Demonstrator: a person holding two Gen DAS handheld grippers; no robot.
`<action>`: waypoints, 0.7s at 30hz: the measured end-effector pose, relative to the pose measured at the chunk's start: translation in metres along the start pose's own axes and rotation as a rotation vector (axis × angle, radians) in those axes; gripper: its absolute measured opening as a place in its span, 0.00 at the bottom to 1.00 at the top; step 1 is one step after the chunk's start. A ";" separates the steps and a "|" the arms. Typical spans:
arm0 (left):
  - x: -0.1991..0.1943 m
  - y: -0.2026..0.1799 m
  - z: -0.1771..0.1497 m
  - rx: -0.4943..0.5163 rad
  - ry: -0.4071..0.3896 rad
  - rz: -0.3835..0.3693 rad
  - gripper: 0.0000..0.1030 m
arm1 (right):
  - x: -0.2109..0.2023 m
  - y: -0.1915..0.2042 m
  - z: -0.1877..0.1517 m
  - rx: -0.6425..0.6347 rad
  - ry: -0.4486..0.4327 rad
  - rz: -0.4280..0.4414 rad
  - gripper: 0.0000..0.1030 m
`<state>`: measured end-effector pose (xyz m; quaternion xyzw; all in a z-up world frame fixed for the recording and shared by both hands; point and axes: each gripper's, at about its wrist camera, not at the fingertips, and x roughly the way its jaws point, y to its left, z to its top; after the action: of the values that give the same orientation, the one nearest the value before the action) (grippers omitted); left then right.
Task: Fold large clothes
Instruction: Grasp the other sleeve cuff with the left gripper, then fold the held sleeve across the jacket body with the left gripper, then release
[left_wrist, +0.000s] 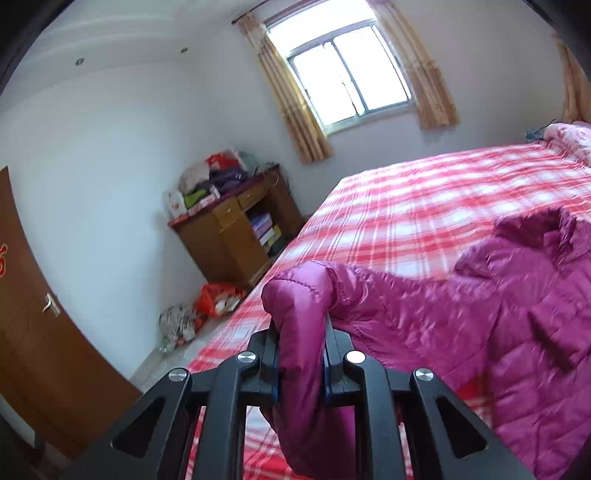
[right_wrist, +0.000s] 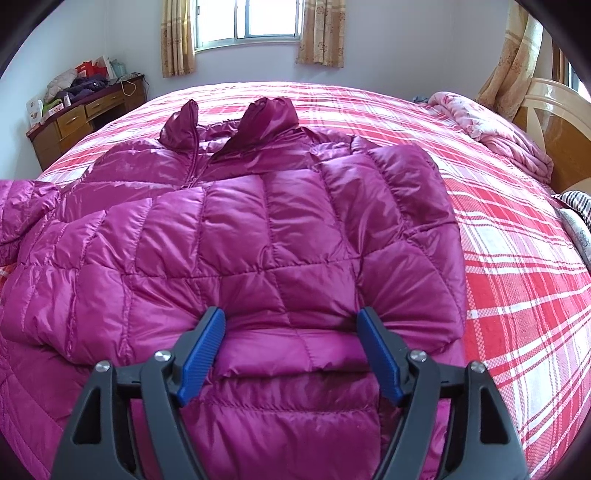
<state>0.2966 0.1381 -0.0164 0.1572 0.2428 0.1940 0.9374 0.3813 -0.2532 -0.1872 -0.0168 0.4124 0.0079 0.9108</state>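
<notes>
white walls | bright curtained window (left_wrist: 347, 77) | wooden desk (left_wrist: 236, 229)

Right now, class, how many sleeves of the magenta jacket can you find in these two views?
2. One sleeve is pinched in the left claw, lifted off the bed. The other sleeve lies folded across the jacket, beyond the open right claw.

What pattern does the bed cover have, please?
Red-and-white plaid bed cover; right wrist view shows it best.

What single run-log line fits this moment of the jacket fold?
stage: folding jacket on bed | left gripper: shut on sleeve, lifted | right gripper: open, jaws astride hem fold
</notes>
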 end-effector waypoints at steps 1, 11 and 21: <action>-0.004 -0.007 0.010 0.007 -0.017 -0.012 0.15 | -0.002 -0.002 0.001 0.005 0.000 0.004 0.74; -0.039 -0.097 0.072 0.066 -0.129 -0.181 0.15 | -0.050 -0.035 0.006 0.000 -0.113 -0.085 0.74; -0.068 -0.197 0.083 0.157 -0.157 -0.324 0.15 | -0.034 -0.071 -0.013 0.073 -0.061 -0.116 0.74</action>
<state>0.3412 -0.0812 0.0028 0.2032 0.2054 0.0081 0.9573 0.3515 -0.3244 -0.1682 -0.0071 0.3829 -0.0596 0.9218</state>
